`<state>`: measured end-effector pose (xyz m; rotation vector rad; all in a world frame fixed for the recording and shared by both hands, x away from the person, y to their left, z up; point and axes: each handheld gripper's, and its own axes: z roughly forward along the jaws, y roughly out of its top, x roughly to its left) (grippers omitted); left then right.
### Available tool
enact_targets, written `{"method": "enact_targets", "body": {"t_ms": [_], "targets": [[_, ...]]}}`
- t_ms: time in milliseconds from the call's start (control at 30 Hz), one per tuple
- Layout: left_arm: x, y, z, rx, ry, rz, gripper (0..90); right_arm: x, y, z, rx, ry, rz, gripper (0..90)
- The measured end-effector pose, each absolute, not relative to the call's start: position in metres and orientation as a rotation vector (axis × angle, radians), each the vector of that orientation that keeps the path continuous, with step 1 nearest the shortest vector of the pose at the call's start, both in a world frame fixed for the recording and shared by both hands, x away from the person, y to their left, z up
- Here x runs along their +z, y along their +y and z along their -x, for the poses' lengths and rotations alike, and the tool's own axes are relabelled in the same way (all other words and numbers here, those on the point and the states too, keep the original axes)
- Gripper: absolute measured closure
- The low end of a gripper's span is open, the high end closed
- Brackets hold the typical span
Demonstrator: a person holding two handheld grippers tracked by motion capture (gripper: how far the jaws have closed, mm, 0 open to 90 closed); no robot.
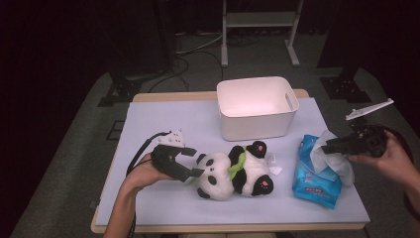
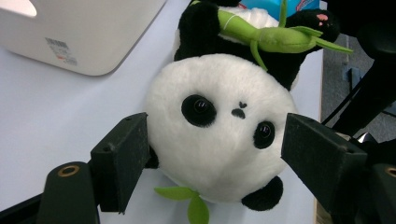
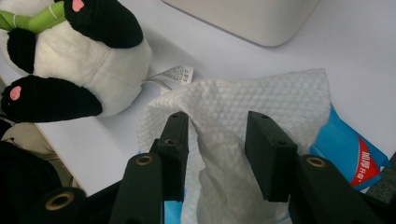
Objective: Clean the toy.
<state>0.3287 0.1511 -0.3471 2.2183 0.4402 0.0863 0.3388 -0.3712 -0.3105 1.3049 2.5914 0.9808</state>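
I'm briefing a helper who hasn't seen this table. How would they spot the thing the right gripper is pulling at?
Start at the white plastic bin at the far edge of the pale table. Nearer and to its right lies a blue plastic wipes pack. The white textured wipe rises from its top between the right gripper's jaws; unlike the fluffy black-and-white plush panda, it is thin, crumpled sheet.

Bright tabletop, dark surround, sharp focus
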Motion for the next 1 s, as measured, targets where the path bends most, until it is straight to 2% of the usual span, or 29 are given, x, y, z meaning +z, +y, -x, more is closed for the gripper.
{"method": "enact_targets", "body": {"t_ms": [467,833,1000], "targets": [[-0.346,0.152,-0.328,0.091,0.431,-2.215,20.4,-0.307,-0.364,-0.340,0.971,2.617,-1.265,56.0],[-0.347,0.154,-0.328,0.091,0.446,-2.208,19.9,-0.300,-0.358,-0.341,0.942,2.610,-1.250,63.4],[-0.348,0.156,-0.329,0.096,0.453,-2.208,19.7,-0.301,-0.357,-0.342,0.952,2.620,-1.243,63.3]]}}
